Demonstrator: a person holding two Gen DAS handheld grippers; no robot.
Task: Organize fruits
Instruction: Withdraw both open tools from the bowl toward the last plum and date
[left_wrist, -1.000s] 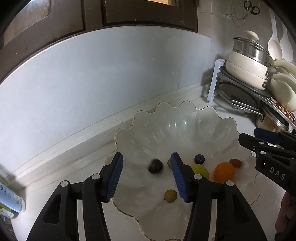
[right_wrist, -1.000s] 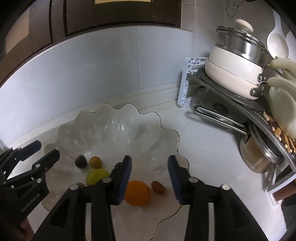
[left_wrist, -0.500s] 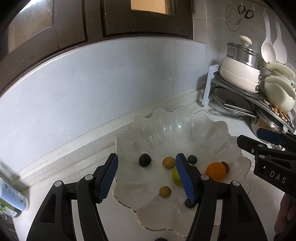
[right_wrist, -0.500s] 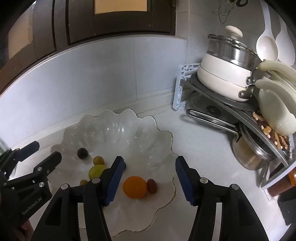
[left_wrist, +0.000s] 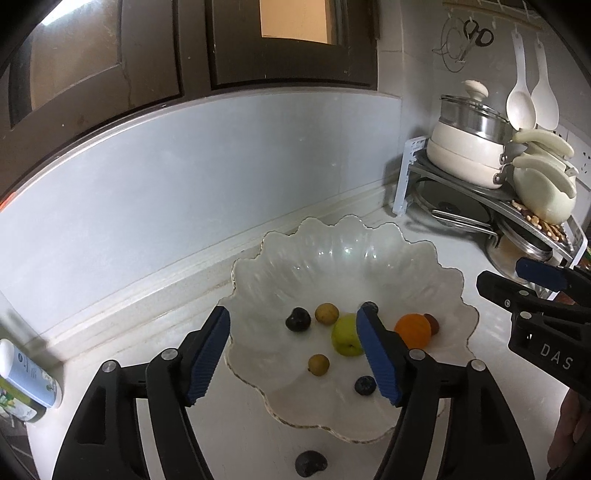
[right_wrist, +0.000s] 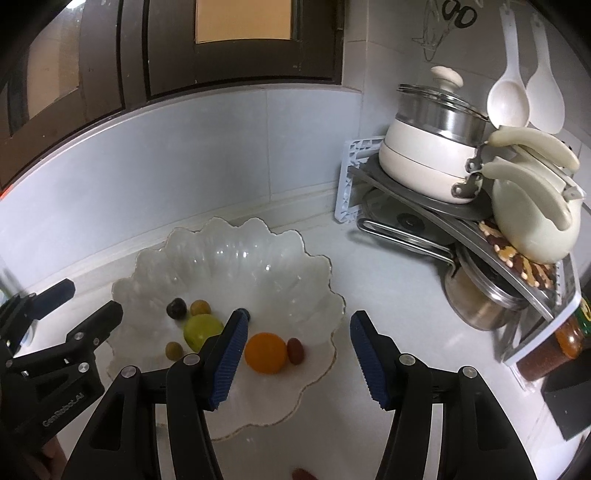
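The scalloped translucent white glass bowl (left_wrist: 343, 258) is sitting at the centre of the left wrist view, smaller in frame than a second ago as both cameras are pulling back. Inside are lying a round orange fruit (left_wrist: 412, 331), a green round fruit (left_wrist: 345, 335), a dark plum (left_wrist: 297, 319), two small tan fruits and a blueberry (left_wrist: 365, 385). The left gripper (left_wrist: 295, 354) is widening, its jaws holding nothing, framing the lower bowl. The right gripper (right_wrist: 295, 356) is standing half open and empty, the orange fruit showing between its blue pads (right_wrist: 228, 363).
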